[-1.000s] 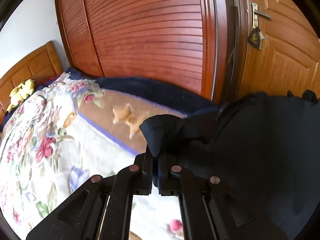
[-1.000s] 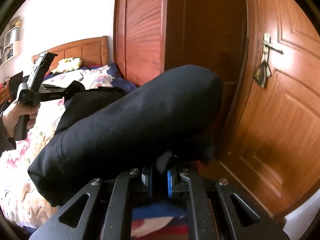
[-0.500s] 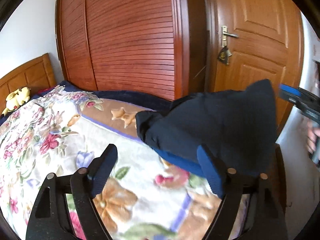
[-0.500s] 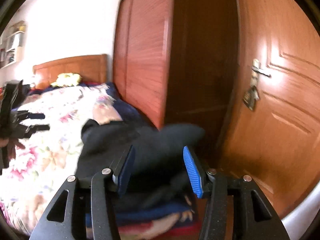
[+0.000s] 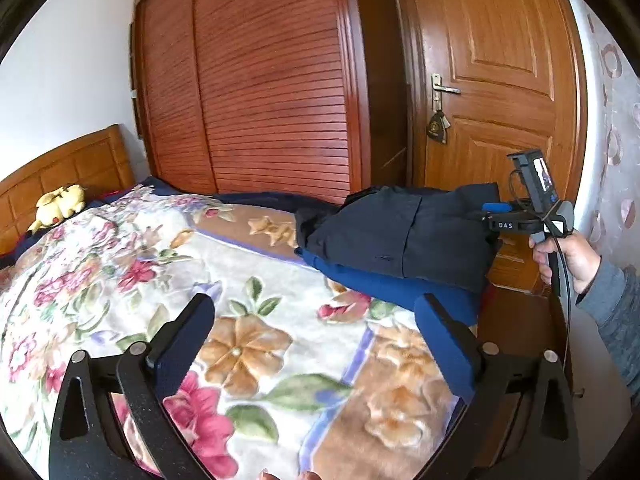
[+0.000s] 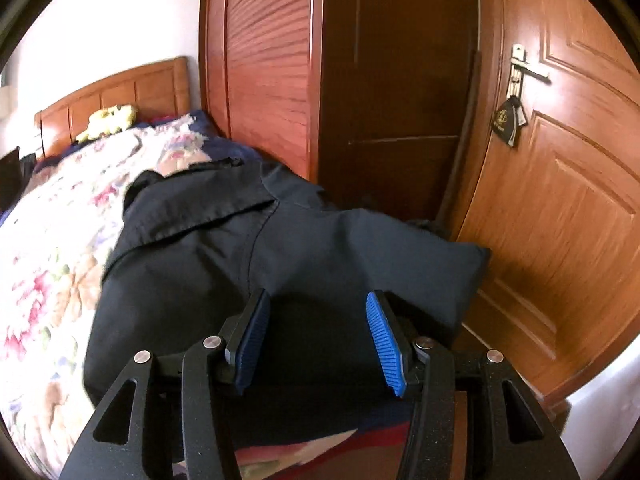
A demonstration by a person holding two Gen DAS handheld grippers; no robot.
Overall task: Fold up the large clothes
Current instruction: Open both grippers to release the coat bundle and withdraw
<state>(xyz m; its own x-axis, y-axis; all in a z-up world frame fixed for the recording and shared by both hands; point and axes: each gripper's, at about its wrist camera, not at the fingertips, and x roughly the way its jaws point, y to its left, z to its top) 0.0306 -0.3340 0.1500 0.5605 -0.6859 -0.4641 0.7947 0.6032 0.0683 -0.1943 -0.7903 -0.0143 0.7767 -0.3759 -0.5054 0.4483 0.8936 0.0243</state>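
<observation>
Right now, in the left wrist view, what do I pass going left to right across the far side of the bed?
Yellow plush toy by the headboard → slatted wardrobe doors → folded dark garment on the floral blanket → right gripper → hand.

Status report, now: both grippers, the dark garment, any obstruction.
Left gripper opening, nothing between its jaws. Right gripper open, just off the dark garment. Garment lies folded at the bed's corner on a blue garment. Nothing in the way.
</observation>
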